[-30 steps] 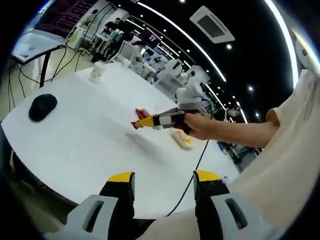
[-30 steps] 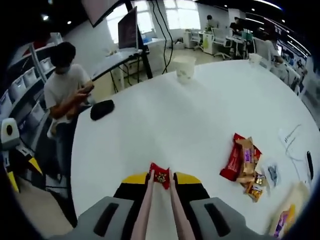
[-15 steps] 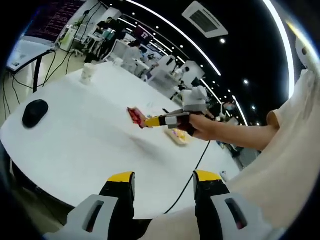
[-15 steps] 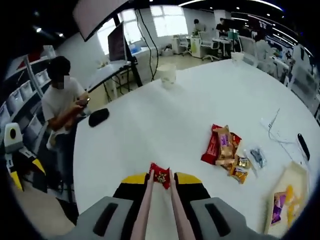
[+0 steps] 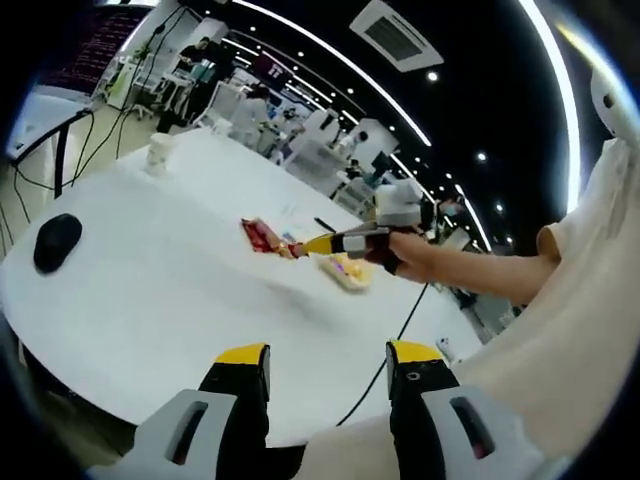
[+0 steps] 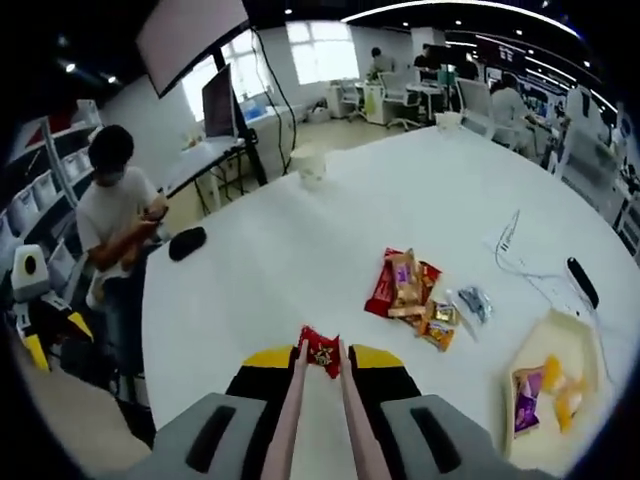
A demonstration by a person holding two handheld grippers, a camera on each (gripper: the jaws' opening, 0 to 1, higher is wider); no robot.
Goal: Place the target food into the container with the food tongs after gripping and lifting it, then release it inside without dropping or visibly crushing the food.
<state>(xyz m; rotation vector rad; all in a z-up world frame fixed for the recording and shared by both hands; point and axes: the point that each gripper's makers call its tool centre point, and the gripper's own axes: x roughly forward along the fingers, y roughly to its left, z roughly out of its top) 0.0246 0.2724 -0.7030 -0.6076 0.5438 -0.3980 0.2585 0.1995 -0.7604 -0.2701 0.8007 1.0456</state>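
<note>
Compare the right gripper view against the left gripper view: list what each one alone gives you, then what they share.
Right gripper view alone: the pink food tongs clamped between the right gripper jaws, pinching a small red snack packet; purple and yellow packets lying inside the beige container; a person standing past the table edge.

Left gripper view alone: the left gripper, jaws apart and holding nothing, and the hand carrying the right gripper above the table.

Shared: the white round table, the snack pile, the black mouse and the white cup.
</note>
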